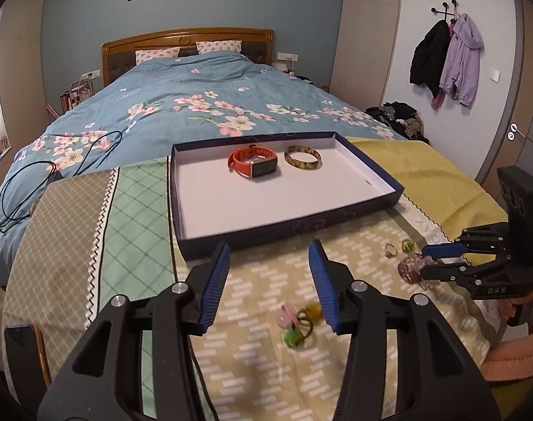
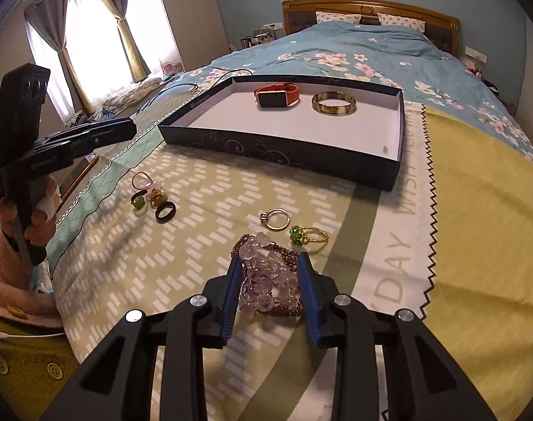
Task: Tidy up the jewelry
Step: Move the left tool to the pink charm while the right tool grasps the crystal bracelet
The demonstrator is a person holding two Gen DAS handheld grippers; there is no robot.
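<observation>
**Purple beads between my right fingers, not yet safe**

Purple bead bracelet lies on the cloth just before the box, and my right gripper stands narrow around it; whether the pads really press it, I cannot tell. I judge the loose strands can slip or catch when lifted. My left gripper hangs wide and empty. Inside the box are the orange watch and the bangle.

Left gripper and right gripper: black frames, ribbed blue finger pads, silver screws; pink knit sleeve.
</observation>
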